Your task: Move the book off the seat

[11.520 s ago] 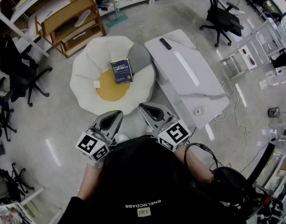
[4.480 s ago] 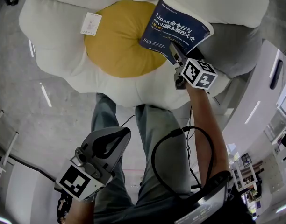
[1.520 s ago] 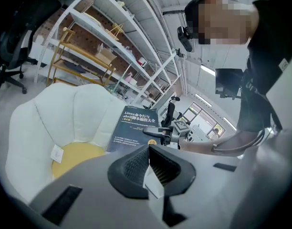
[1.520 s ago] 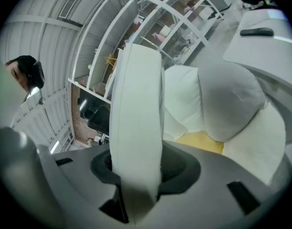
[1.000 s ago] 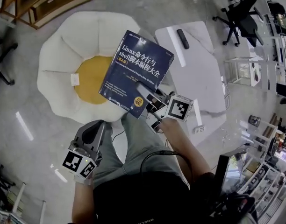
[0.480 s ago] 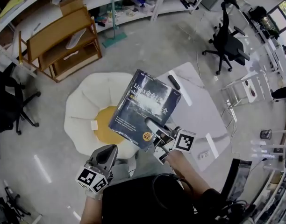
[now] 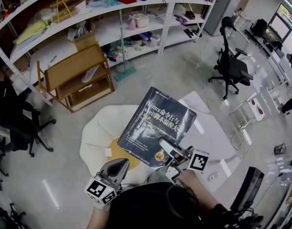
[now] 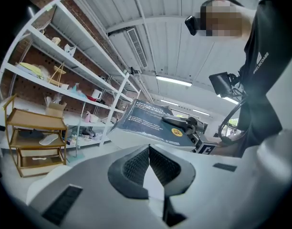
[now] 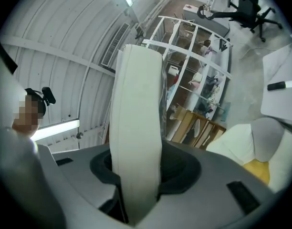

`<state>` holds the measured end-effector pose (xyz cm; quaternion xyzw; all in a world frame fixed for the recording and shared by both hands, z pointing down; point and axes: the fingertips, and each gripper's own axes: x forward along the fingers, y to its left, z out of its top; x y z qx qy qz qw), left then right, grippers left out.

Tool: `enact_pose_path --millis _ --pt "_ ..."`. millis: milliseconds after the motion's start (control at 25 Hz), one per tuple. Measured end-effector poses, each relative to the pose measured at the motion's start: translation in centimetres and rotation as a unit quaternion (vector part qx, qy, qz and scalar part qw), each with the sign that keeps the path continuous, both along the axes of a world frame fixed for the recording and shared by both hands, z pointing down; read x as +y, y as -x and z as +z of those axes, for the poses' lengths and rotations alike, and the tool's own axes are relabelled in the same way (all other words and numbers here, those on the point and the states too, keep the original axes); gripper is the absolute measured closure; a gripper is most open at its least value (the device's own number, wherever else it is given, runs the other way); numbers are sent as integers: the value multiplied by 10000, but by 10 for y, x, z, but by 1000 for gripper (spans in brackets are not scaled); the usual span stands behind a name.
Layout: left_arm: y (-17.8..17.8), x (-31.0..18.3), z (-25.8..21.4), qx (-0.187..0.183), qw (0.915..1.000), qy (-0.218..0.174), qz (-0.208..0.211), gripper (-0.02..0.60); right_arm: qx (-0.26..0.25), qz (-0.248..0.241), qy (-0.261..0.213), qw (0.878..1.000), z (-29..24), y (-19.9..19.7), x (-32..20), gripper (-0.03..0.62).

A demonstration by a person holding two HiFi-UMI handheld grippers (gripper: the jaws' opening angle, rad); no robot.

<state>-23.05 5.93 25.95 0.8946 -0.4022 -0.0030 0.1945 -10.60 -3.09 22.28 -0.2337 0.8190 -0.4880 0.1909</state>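
Fingers (image 9: 182, 171) of the right gripper (image 7: 162, 144) clamp the book (image 7: 155, 125) above the seat (image 7: 96, 132); left gripper (image 7: 121, 165) is closed, empty.

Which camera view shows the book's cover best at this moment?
The head view: the book turns its whole cover to the camera, clamped in the right tongs. The left gripper view shows it small and aslant; the right gripper view shows only its page edge.
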Motion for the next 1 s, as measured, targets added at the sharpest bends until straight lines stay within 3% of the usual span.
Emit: enact_pose_path --millis 280,520,840,1000 --pt "7 -6 -37 2 9993 -374 96 577 -34 183 -338 9993 -36 6 8 425" --pt "9 -15 -51 5 9978 -522 414 577 -51 372 -453 9983 -50 13 14 425" --pt "18 13 -48 93 9929 -507 1074 577 -391 1277 -346 9904 -61 -1 58 425" --pt "12 37 -37 221 9889 -385 1419 577 -261 1834 -400 9819 -58 -25 92 425"
